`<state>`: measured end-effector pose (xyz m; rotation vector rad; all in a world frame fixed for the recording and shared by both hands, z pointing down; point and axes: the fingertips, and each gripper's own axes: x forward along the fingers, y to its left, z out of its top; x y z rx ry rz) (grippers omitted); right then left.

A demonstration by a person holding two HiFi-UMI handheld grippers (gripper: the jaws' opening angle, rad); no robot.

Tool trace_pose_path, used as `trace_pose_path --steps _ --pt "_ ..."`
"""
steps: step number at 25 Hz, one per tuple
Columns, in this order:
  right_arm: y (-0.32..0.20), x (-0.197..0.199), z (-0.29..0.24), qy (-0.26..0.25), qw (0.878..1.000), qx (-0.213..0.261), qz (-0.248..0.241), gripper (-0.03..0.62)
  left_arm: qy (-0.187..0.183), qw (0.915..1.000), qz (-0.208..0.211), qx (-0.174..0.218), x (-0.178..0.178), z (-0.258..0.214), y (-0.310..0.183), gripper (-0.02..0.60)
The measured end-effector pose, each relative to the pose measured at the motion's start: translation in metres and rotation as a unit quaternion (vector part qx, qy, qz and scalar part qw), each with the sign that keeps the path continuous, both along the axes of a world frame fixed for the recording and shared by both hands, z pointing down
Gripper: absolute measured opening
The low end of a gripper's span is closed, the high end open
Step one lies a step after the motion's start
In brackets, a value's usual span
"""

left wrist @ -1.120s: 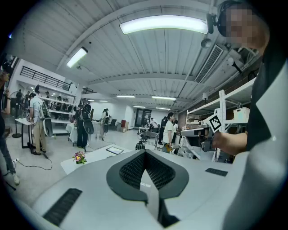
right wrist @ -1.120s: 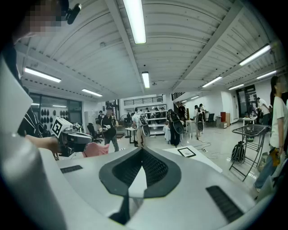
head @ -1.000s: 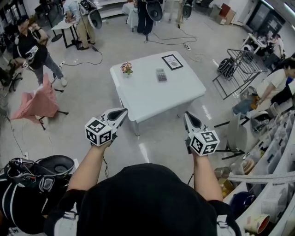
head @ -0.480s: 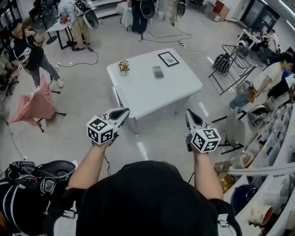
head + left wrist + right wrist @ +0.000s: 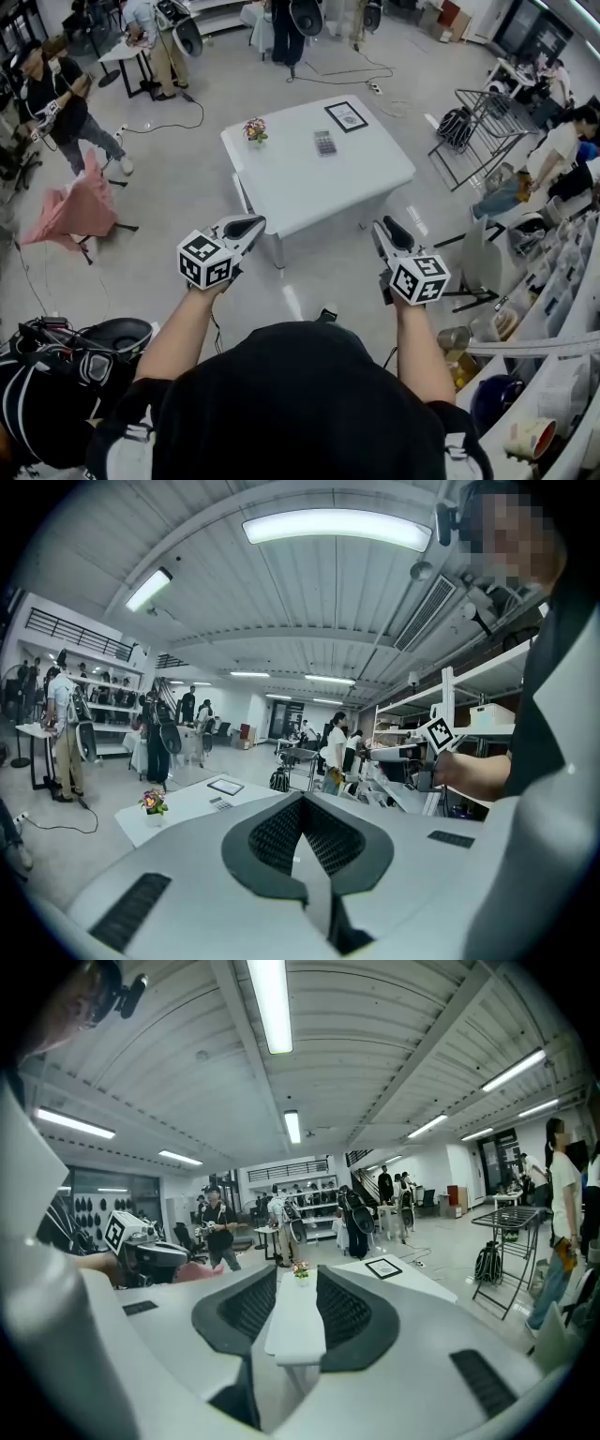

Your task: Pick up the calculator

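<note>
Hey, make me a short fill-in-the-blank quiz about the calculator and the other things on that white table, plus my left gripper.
1. The dark rectangular calculator lies flat on the white square ____.
2. In the head view, the small white pot of flowers stands to the calculator's ____.
3. The black-framed picture lies ____ from the person than the calculator does.
4. The left gripper has its jaws ____, with nothing between them.

Missing words: table; left; farther; shut
</note>
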<state>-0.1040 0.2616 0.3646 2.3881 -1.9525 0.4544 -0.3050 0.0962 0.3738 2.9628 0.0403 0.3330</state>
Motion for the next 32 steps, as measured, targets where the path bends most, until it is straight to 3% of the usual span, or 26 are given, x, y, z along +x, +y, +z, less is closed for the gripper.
trace_pose_path --steps 2,6,32 --pt "-0.002 -0.001 0.001 -0.001 1.0 -0.001 -0.011 0.177 -0.002 1.0 -0.003 -0.001 0.0 0.0 -0.001 0.015" --pt "-0.004 0.005 0.006 -0.004 1.0 -0.004 -0.024 0.212 -0.003 1.0 -0.008 -0.002 0.008 0.002 -0.001 0.015" --pt "-0.058 0.134 0.05 -0.048 0.996 -0.03 -0.072 0.265 -0.028 0.9985 -0.045 -0.015 0.137 0.025 -0.041 0.015"
